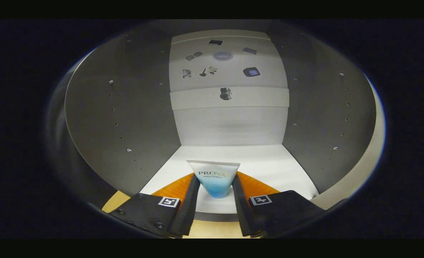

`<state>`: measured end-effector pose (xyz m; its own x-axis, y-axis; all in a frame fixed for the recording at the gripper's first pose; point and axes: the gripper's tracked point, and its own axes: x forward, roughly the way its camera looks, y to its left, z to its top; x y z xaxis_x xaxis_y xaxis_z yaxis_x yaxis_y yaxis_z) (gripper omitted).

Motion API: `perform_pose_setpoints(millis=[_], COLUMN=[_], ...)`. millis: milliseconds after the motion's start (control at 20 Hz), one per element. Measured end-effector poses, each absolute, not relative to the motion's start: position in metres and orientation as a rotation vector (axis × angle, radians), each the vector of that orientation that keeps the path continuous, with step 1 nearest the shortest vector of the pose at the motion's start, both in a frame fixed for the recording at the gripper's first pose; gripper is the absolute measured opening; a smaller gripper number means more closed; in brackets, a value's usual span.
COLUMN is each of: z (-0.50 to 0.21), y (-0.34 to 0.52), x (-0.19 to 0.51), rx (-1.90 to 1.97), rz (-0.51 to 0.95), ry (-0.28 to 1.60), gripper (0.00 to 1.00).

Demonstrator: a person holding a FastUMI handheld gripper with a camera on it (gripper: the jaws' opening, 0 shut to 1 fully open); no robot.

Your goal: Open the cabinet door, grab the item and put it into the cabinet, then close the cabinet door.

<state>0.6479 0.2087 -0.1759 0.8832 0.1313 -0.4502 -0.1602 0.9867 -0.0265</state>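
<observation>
Pinched between both fingers of the gripper (215, 188): the tube (214, 177), white above and blue at its narrow end, pads pressing its left and right sides. Just beneath and ahead, the pale cabinet floor (269, 161), front lip under the fingertips, so the tube sits at the mouth of the cabinet, door already open. Grey side walls (125, 118) left and right, studded with shelf-pin holes; farther in, the white back wall (229, 125). Judged step: setting the tube inside. Best done by carrying it farther in, centred between the walls, lowering until it rests on the floor, then spreading the fingers gently and backing out straight without dragging the tube along.
</observation>
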Motion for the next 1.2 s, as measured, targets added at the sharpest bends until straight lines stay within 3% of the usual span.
perform_pose_setpoints(millis=[100, 250, 350, 600, 900, 1200], z=[-0.172, -0.164, -0.152, -0.089, -0.011, 0.024], y=[0.212, 0.215, 0.217, 0.229, 0.252, 0.216], x=[0.651, 0.644, 0.632, 0.571, 0.450, 0.341], rx=[-0.076, -0.089, -0.088, -0.076, -0.073, -0.063], rz=[0.153, 0.168, 0.177, 0.227, 0.386, 0.425], ry=[0.444, 0.426, 0.407, 0.261, 0.097, 0.052], gripper=[0.62, 0.88, 0.97, 0.98, 0.98, 0.97])
